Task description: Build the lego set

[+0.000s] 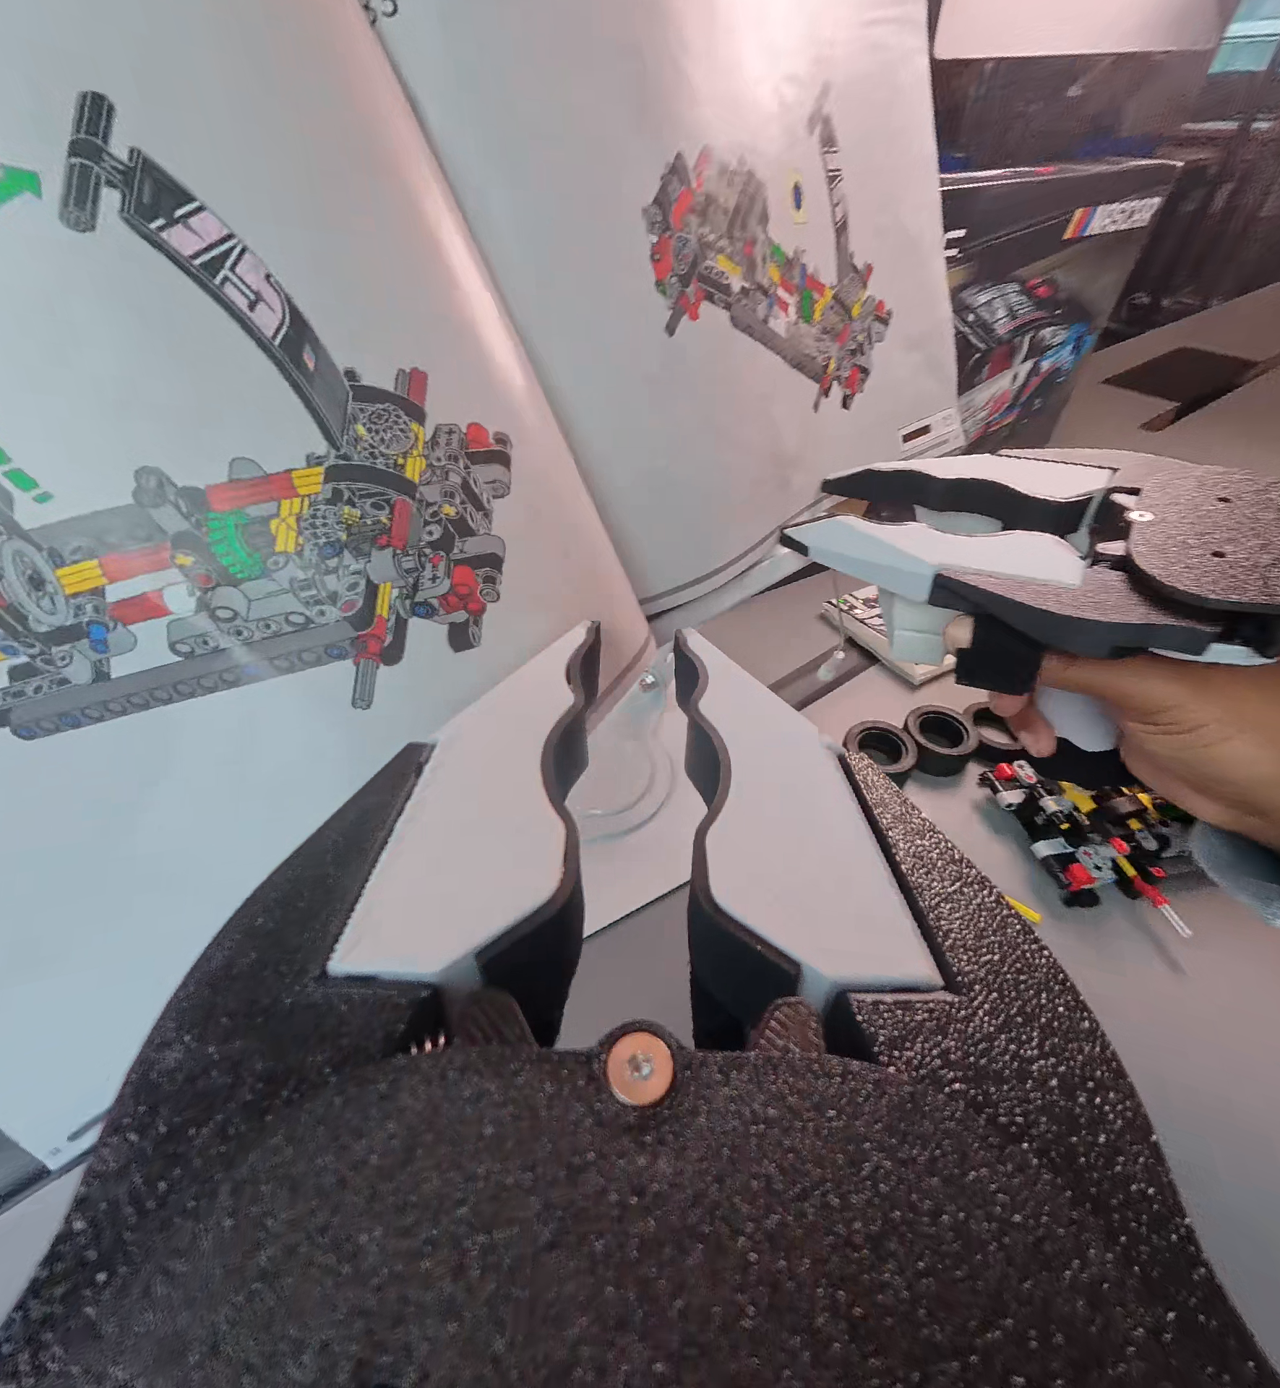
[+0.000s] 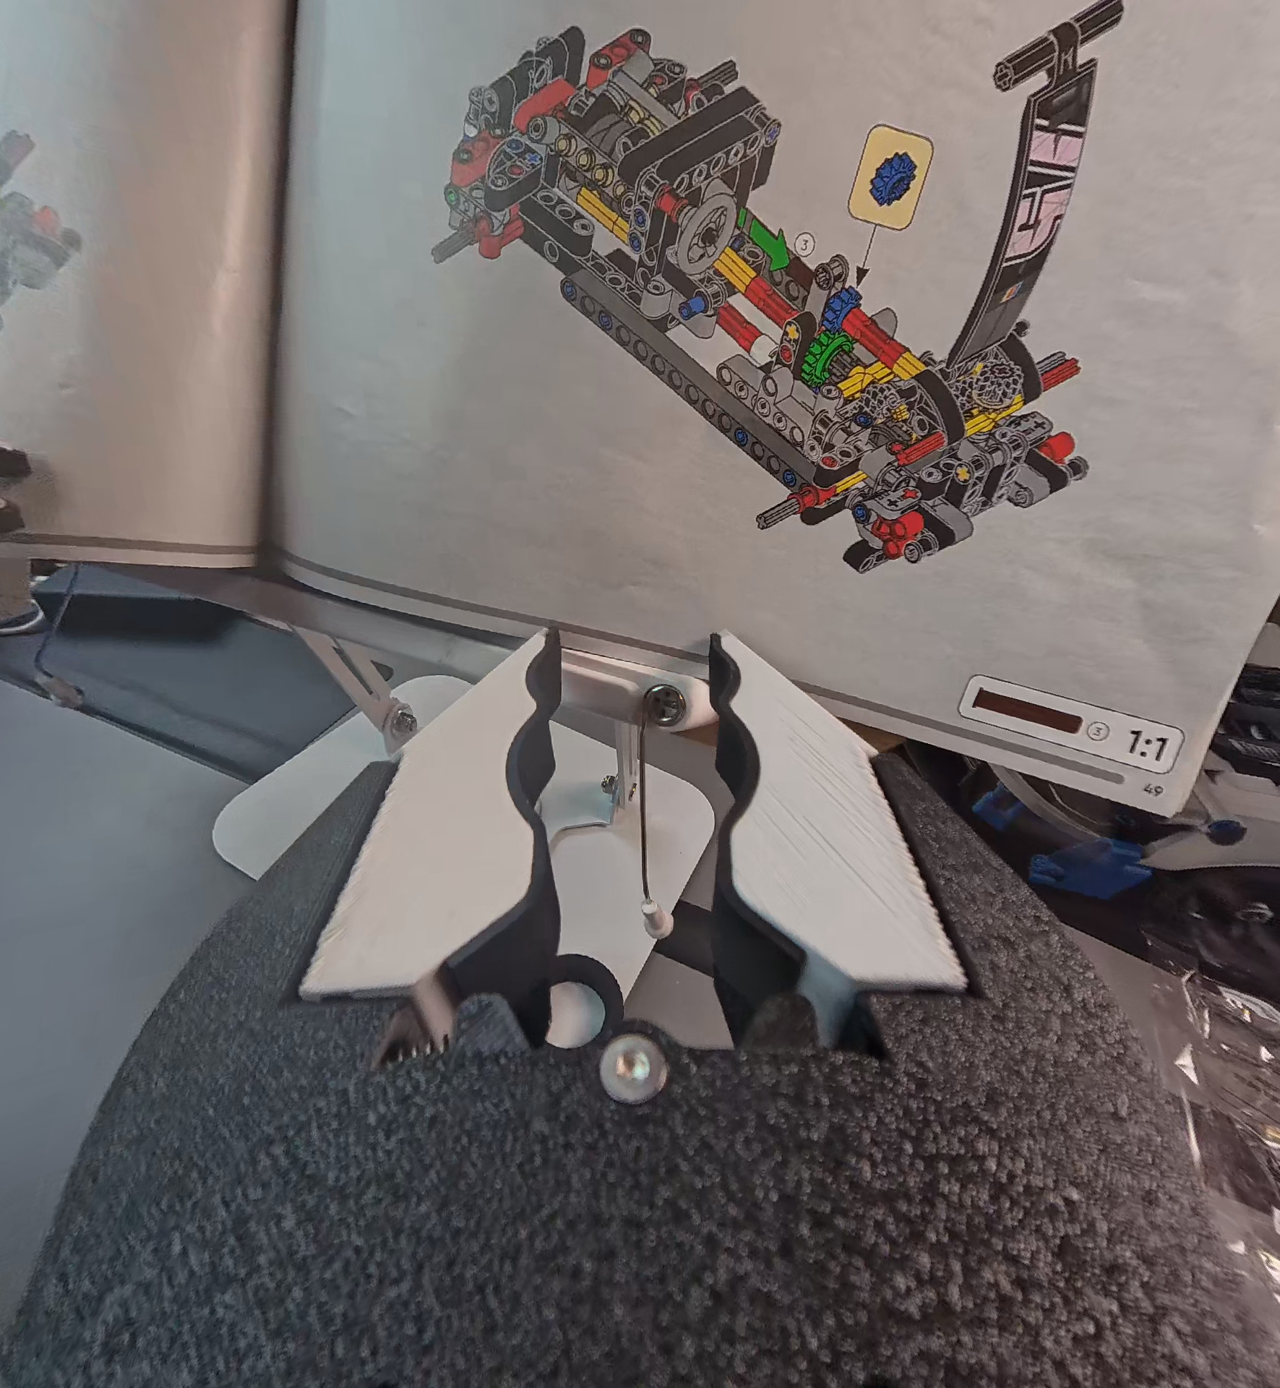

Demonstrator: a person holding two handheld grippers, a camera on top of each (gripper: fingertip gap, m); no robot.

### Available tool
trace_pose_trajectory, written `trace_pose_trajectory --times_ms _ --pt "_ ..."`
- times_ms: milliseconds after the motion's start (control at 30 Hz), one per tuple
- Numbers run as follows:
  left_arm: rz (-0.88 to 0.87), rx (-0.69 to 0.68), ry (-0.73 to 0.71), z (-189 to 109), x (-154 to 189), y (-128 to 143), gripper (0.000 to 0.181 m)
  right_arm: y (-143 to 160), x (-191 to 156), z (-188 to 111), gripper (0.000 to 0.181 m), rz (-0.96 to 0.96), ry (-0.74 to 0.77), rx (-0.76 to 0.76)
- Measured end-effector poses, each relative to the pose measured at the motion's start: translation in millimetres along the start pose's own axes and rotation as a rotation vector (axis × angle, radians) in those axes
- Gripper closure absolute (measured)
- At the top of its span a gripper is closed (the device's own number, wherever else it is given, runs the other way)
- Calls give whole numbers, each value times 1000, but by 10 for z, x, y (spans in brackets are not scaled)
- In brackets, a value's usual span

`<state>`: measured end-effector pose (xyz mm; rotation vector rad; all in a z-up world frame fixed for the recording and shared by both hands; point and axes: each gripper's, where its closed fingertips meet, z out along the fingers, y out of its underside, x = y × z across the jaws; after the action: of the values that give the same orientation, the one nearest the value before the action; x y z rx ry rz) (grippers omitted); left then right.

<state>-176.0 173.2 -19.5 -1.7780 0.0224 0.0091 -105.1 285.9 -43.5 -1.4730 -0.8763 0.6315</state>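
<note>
Claws both parted and empty, left claw (image 1: 637,646), right claw (image 2: 631,647), facing instruction booklet (image 2: 697,526).

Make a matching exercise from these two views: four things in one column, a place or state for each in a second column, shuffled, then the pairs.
Things
1. left gripper
2. instruction booklet
3. black tyres
4. partly built lego chassis

Places or states
A. propped open on a metal stand
B. open, holding nothing
C. lying on the table under the person's hand
D. in a row on the table, beside the chassis

Pairs: 1-B, 2-A, 3-D, 4-C
</note>
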Motion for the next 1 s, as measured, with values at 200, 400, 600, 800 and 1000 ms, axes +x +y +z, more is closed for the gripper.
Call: trace_pose_trajectory --times_ms 200,400,600,800,1000 --pt "-36 -16 -136 35 -361 87 173 36 47 -18 144 42 -21 20" --pt "-94 18 -211 60 -607 148 181 30 40 -20 145 37 -19 26" --pt "-66 43 -251 109 -676 140 181 20 34 -18 145 14 -21 -4" --pt "-44 55 -254 138 -696 140 181 -268 86 -38 140 -52 17 32" --pt "-19 48 -238 131 -690 139 181 -614 965 -9 103 107 111 69"
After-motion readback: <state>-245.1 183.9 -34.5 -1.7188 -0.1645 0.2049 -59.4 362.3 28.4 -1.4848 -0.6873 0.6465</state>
